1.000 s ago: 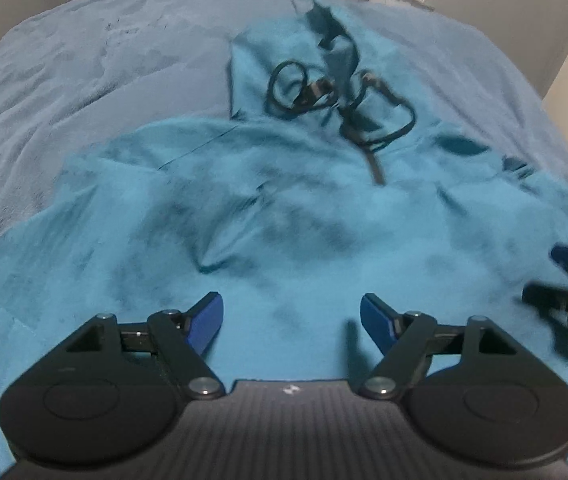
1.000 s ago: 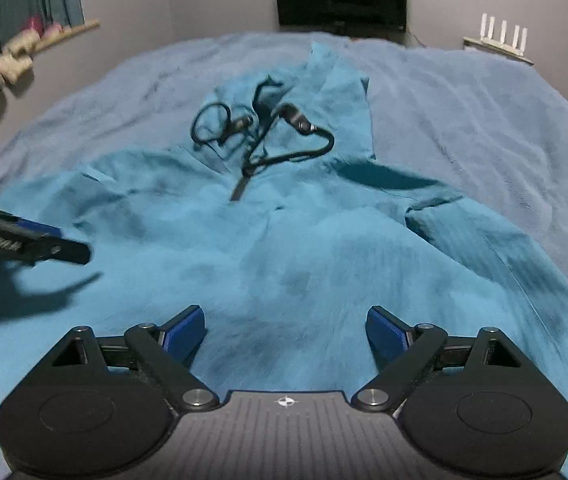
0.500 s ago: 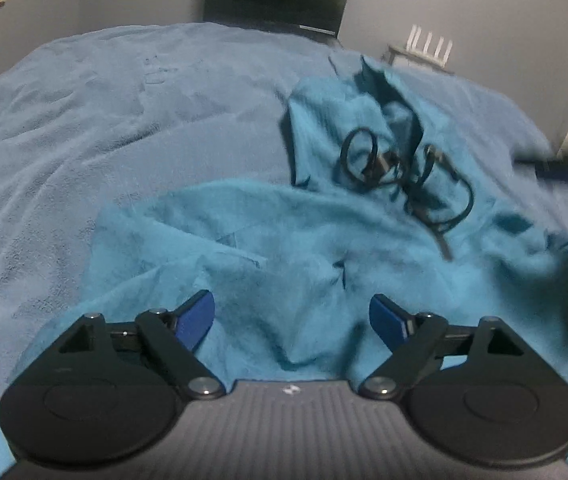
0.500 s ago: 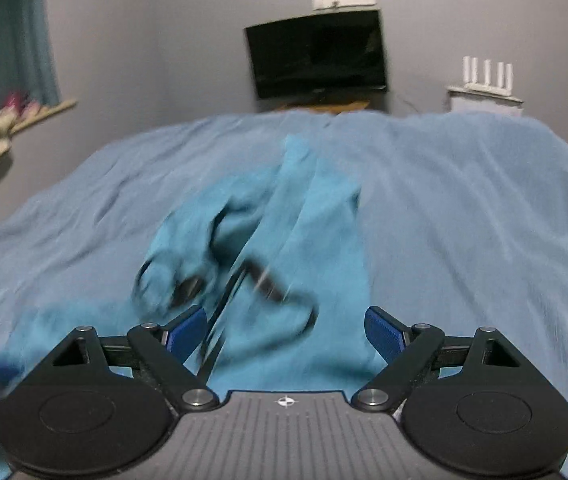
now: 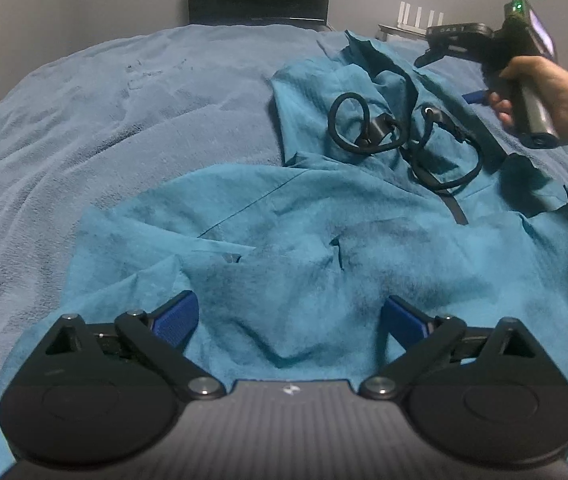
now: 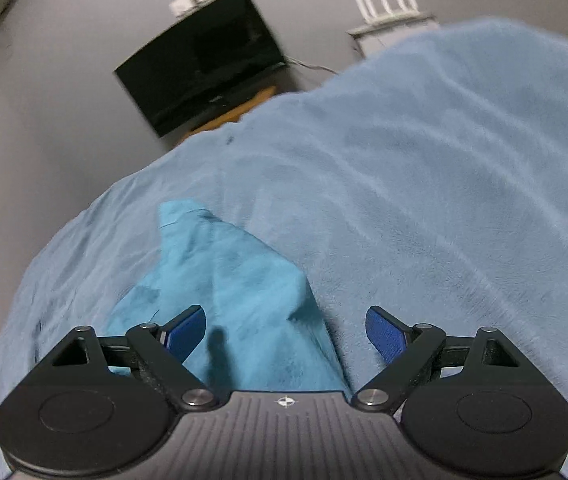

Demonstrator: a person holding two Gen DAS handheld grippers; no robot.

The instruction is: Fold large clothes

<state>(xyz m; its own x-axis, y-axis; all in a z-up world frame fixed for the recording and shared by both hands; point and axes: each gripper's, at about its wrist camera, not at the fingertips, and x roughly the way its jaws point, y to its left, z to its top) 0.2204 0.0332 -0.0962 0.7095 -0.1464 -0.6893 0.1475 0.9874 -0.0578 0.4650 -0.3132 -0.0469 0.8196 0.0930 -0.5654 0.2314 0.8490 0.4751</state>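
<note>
A teal hooded jacket lies spread and rumpled on the blue bed cover, hood at the far end, with black drawcords looped over the collar. My left gripper is open and empty just above the jacket's near part. My right gripper is open and empty above the tip of the hood. In the left wrist view the right gripper's body is held in a hand at the far right, over the hood.
A dark TV stands against the grey wall beyond the bed. A white router with antennas sits to its right. The blue cover stretches to the right of the hood.
My right gripper has moved forward from over the jacket's body to the hood tip and tilted. My left gripper has shifted a little to the left over the near part. Both stayed open.
</note>
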